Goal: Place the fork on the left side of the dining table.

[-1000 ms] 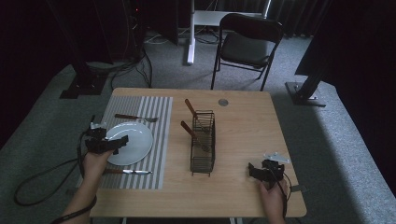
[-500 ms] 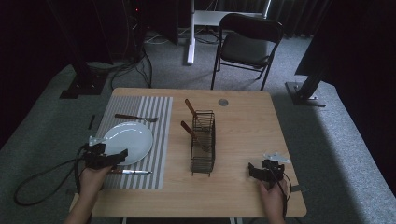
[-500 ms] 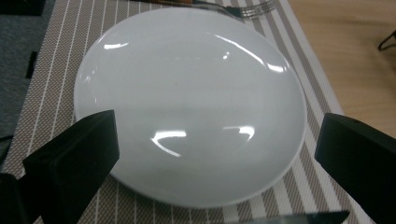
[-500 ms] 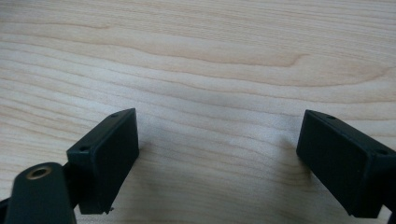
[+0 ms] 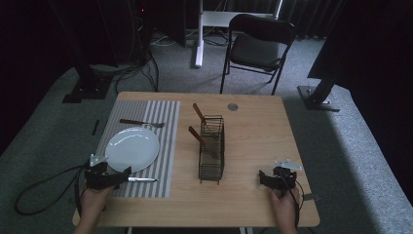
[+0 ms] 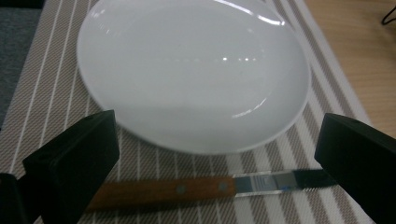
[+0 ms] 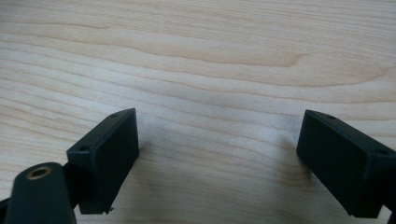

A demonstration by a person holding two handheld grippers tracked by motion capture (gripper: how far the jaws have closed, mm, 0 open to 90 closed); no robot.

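A white plate (image 5: 132, 149) lies on a striped placemat (image 5: 160, 122) at the table's left, with a wooden-handled fork (image 5: 141, 123) beyond it. A wooden-handled knife (image 6: 196, 187) lies on the mat along the plate's (image 6: 187, 70) near edge. My left gripper (image 5: 117, 178) is open just above the mat (image 6: 56, 70), its jaws spread either side of the knife (image 5: 141, 180). My left gripper (image 6: 219, 158) holds nothing. Over bare wood at the table's front right, my right gripper (image 5: 263, 178) is open and empty, and its jaws frame only the tabletop (image 7: 210, 70) around the right gripper (image 7: 217, 158).
A black wire caddy (image 5: 212, 146) stands mid-table with two wooden-handled utensils (image 5: 199, 139) leaning in it. A small round disc (image 5: 233, 107) lies near the far edge. A black folding chair (image 5: 258, 46) stands behind the table. A cable (image 5: 44, 190) trails off the left edge.
My left gripper has drawn back from over the plate toward the near left edge and now sits low over the knife. The right gripper has not moved.
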